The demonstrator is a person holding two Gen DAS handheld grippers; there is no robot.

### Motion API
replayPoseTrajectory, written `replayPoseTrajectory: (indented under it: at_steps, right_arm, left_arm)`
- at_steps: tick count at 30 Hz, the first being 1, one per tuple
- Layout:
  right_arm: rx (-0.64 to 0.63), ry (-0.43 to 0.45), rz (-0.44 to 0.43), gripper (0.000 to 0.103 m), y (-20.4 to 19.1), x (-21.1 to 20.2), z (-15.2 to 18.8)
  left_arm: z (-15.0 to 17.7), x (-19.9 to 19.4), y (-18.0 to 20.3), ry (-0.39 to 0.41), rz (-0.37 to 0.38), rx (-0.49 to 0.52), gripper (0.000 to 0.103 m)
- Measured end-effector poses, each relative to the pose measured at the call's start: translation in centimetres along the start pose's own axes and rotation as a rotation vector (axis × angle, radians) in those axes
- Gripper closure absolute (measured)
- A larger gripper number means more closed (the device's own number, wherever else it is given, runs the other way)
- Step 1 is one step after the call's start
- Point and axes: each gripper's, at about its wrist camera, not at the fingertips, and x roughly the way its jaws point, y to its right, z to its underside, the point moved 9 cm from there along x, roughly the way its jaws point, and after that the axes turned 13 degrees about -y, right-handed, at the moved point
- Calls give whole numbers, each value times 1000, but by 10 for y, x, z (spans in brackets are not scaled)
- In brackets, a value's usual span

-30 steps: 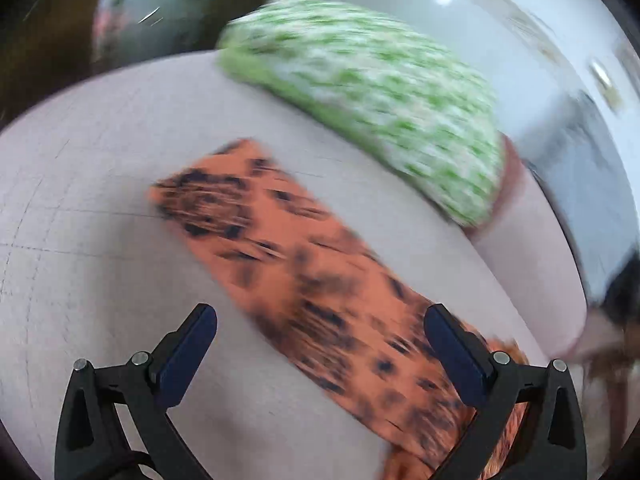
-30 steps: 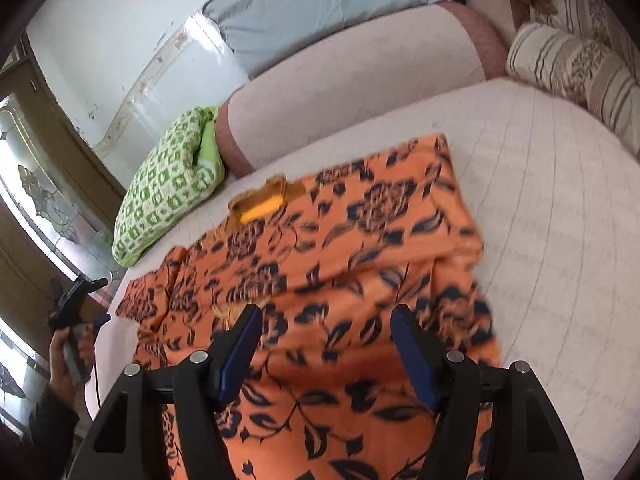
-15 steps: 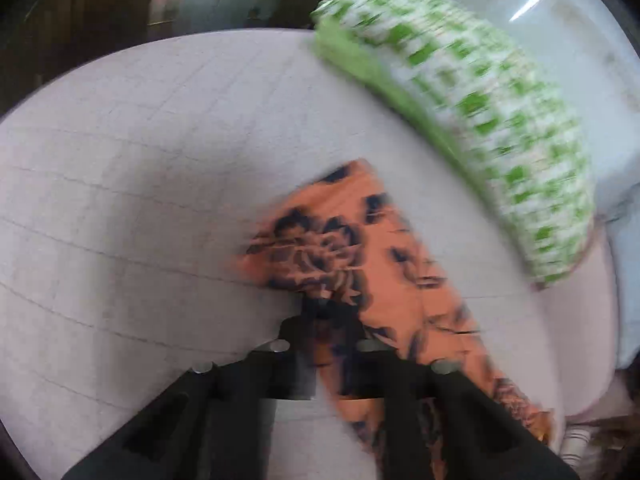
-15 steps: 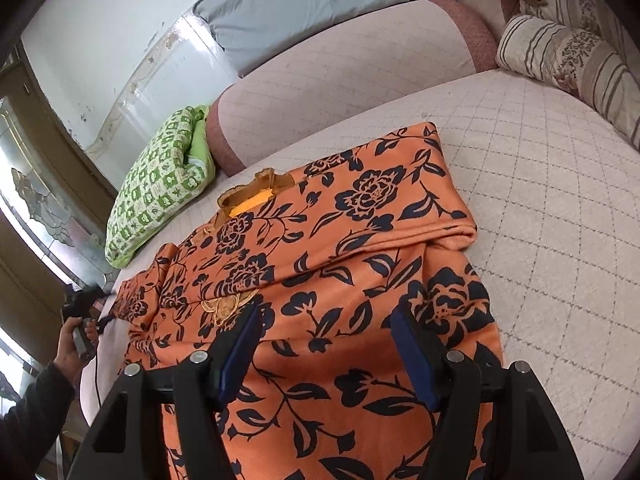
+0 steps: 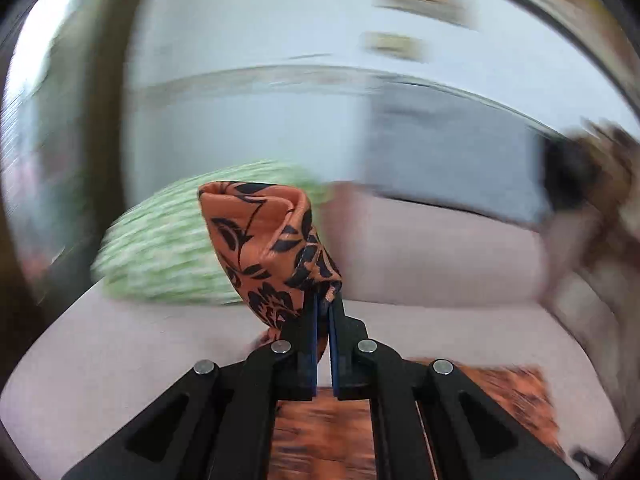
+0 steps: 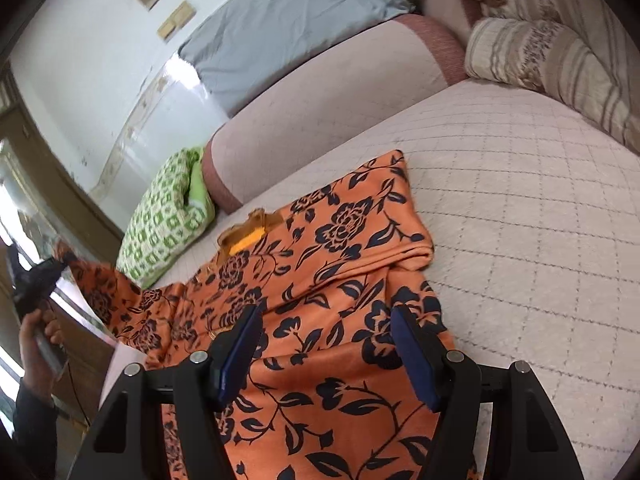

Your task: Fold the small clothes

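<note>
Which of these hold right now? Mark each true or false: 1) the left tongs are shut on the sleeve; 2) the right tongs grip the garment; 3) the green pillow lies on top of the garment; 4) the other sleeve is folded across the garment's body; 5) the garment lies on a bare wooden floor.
1) True: the left tongs pinch the sleeve, lifted off the bed.
2) False: the right tongs stand open above the garment.
3) False: the green pillow lies beside it, near the collar.
4) True: the other sleeve lies folded over the body.
5) False: it lies on the quilted bed.
</note>
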Motion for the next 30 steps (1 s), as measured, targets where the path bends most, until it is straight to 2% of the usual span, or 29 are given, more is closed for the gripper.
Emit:
replayPoseTrajectory:
  at_steps: [1, 3, 4, 5, 6, 7, 9, 10, 12, 14, 16, 18, 19, 21, 23, 24, 26, 27, 28, 29, 30]
  right_arm:
    - [4, 6, -3, 33, 1, -2, -1]
    - [5, 16, -3, 33, 3, -7, -2]
    - [10, 14, -10, 33, 3, -8, -1]
    - [13, 14, -11, 33, 4, -9, 0]
    - [17, 16, -9, 31, 6, -9, 0]
    - [22, 15, -9, 30, 7, -9, 1]
    - [42, 1, -11, 30, 11, -7, 1]
    - [45, 0, -15, 30, 11, -8, 1]
    - [48, 3, -27, 30, 10, -10, 0]
    - [55, 6, -46, 30, 8, -13, -1]
    - [62, -6, -73, 30, 4, -12, -6]
    - [38, -27, -75, 30, -6, -7, -14]
    - [19, -35, -68, 30, -11, -4, -19]
    - [-5, -76, -88, 30, -22, 9, -37]
    - [-17, -141, -98, 30, -29, 33, -57]
    - [-30, -183, -65, 30, -29, 51, -65]
    - [-69, -264, 30, 30, -24, 83, -74]
    - [-69, -315, 73, 34, -18, 101, -72]
    - [-66, -359, 87, 45, -15, 112, -67]
    - [-71, -407, 116, 74, -12, 124, -59]
    - [-91, -414, 150, 79, -12, 127, -56]
  left_arm:
    - [9, 1, 42, -8, 50, 65, 98]
    - [31, 14, 98, -61, 123, 145, 95]
    - [49, 25, 127, -102, 162, 180, 85]
    - [66, 38, 150, -159, 201, 221, 68]
    - [92, 53, 171, -255, 256, 284, 38]
    - [119, 68, 182, -340, 287, 309, 35]
    - [153, 83, 175, -453, 285, 299, 35]
    - [161, 84, 161, -474, 275, 274, 35]
    - [164, 78, 125, -463, 240, 227, 35]
    - [163, 68, 78, -440, 159, 194, 35]
    - [163, 65, 20, -444, 34, 158, 35]
    - [170, 75, -25, -496, -41, 108, 35]
    - [174, 81, -48, -524, -55, 64, 35]
    - [180, 90, -75, -552, -58, -13, 35]
    - [189, 102, -93, -585, -15, -107, 35]
    - [194, 107, -99, -606, 10, -153, 36]
    - [207, 116, -106, -634, 57, -238, 50]
    - [211, 118, -112, -637, 49, -263, 62]
    - [212, 116, -114, -627, 41, -268, 74]
    - [212, 116, -115, -626, 50, -268, 78]
    - [212, 115, -114, -632, 63, -271, 84]
